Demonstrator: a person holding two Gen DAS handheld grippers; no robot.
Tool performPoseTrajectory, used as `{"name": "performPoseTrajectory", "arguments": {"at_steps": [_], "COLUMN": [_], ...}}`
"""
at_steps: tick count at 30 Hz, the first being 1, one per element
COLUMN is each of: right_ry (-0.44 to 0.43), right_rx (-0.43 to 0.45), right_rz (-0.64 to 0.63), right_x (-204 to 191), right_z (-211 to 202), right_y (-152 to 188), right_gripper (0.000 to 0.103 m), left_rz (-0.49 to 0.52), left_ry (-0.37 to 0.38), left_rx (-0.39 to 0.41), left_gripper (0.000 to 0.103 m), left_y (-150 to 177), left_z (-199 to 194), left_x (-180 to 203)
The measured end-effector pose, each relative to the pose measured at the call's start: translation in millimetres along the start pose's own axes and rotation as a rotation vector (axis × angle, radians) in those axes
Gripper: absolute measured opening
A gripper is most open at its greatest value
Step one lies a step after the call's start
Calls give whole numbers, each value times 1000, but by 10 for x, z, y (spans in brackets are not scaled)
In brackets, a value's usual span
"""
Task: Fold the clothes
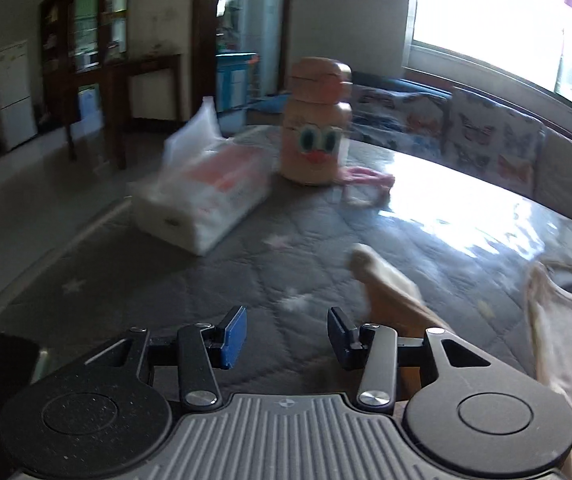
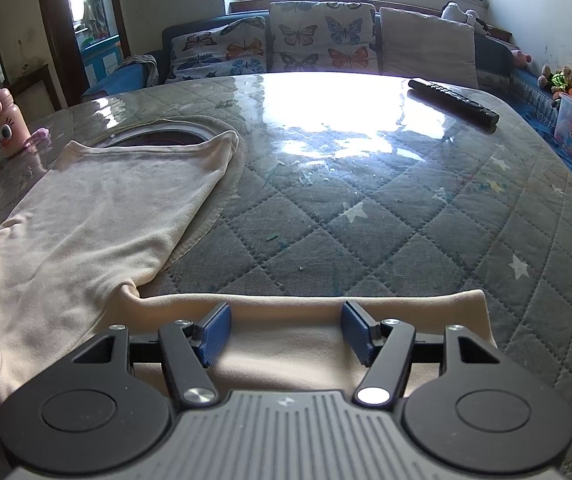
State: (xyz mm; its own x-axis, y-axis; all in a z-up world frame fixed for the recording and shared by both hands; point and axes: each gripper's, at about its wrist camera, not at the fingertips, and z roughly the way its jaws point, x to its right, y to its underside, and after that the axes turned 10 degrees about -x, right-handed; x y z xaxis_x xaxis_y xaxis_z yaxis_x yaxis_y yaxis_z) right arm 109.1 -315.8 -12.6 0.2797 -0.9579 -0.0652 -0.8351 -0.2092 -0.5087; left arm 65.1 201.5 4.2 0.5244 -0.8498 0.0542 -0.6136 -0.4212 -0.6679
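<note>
Right wrist view: the right gripper (image 2: 286, 330) has its two blue pads wide apart. Nothing is pinched between them. Right under the pads lies a flat strip of the cream shirt (image 2: 98, 216), and the strip's far edge runs just past the fingertips. The shirt spreads away to the left of the gripper. Its body lies mostly flat, with one side folded over, and the round neck hole is at the far end. The cloth is pale cream, soft and a bit wrinkled. More of it bunches up at the left edge of the picture.

The shirt rests on a grey quilted table cover (image 2: 365, 220) with little white stars. A black remote (image 2: 451, 104) lies far off near the back right. A pink bottle with cartoon eyes (image 2: 6, 124) stands far off at the back left. Behind the table are butterfly cushions (image 2: 278, 44).

In the left wrist view, the left gripper (image 1: 286, 334) also has its blue pads apart, with only the grey cover showing between them. The picture is blurry. A piece of the cream shirt (image 1: 389, 288) lies just to the right of the pads, and more of it sits at the right edge. Farther out are a white tissue pack (image 1: 202, 196) and the bottle (image 1: 315, 124) beside it.
</note>
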Motion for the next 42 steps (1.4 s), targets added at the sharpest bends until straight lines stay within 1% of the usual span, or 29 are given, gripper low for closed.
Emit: {"name": "performPoseTrajectory", "arguments": {"at_steps": [3,5,7,10,12,15,18,23,26,28,29,30,33,37,39,42], "right_ry": [1,1,-1,-2,-4,-7,-9,-8,-8,-7,-6,-5,-4,-1,-1,6], "right_rx": [-3,-4,-4,-3,-3,-2,-3,-2,-3,-4,-5,-5,-5,-6,-5,-2], "right_rz": [0,-2,0,0,0,1,0,-1,0,0,0,0,0,-1,-2,-4], "right_x": [-3,-4,1,4,6,9,8,-1,0,-2,-6,-8,-10,-14,-18,-26], "right_z": [2,1,2,5,8,8,13,18,19,18,18,18,20,22,24,23], "right_y": [-3,-4,-5,-4,-4,-2,-6,-8,-12,-13,-13,-13,-14,-19,-19,-19], "right_gripper": [64,64,64,64,64,65,67,68,68,68,68,68,68,69,70,70], "left_rz": [41,87,133,182,177,131,98,79,67,53,46,42,38,67,83,127], "left_ry": [49,77,104,137,149,189,162,174,197,207,212,216,197,109,67,25], "left_rx": [8,12,16,10,8,29,27,1,-7,-18,-21,-18,5,28,25,22], "left_gripper": [49,49,52,53,53,53,51,47,39,16,13,7,5,4,4,4], "left_y": [11,15,21,37,32,10,-37,-66,-76,-79,-81,-85,-110,-157,-184,-168], "left_z": [-10,-10,-4,41,78,73,125,200,253,297,310,304,216,57,-7,-115], "left_x": [194,344,482,595,599,496,421,340,336,327,309,283,193,41,-37,-137]}}
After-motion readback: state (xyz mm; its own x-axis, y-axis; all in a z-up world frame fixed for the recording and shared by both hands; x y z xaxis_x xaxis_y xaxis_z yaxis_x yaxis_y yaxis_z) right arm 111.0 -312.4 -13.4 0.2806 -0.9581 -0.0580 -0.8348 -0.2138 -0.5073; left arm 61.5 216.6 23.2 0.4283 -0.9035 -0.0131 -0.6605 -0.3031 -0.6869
